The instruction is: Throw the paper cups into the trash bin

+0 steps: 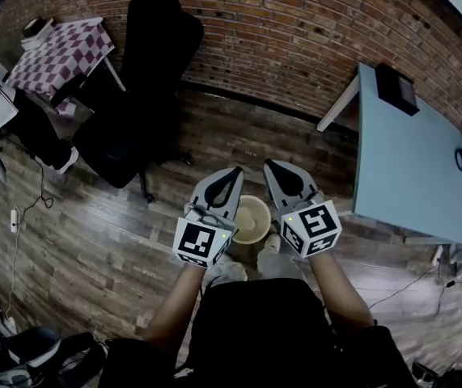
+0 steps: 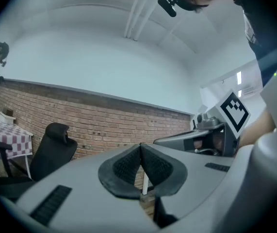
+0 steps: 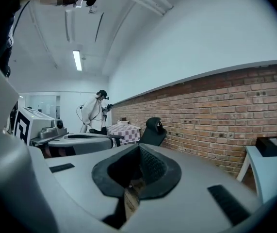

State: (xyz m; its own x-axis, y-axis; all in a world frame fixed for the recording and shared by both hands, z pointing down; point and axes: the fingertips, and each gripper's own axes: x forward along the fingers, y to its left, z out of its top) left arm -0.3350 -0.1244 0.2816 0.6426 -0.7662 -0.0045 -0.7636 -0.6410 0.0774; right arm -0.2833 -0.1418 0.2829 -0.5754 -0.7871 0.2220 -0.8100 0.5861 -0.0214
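A round tan trash bin (image 1: 252, 220) stands on the wooden floor right in front of my feet, seen from above. No paper cup shows in any view. My left gripper (image 1: 232, 174) hangs over the bin's left rim, and its jaws are shut with nothing between them. My right gripper (image 1: 273, 166) hangs over the bin's right rim, also shut and empty. In the left gripper view the left gripper (image 2: 140, 146) points level at a brick wall, its pads pressed together. In the right gripper view the right gripper (image 3: 138, 147) has its pads meeting at the tip.
A black office chair (image 1: 146, 79) stands ahead to the left by the brick wall (image 1: 295, 31). A light blue table (image 1: 409, 152) with a black box (image 1: 396, 89) is at the right. A checkered table (image 1: 57, 51) is at far left. Another person (image 3: 95, 113) stands far off.
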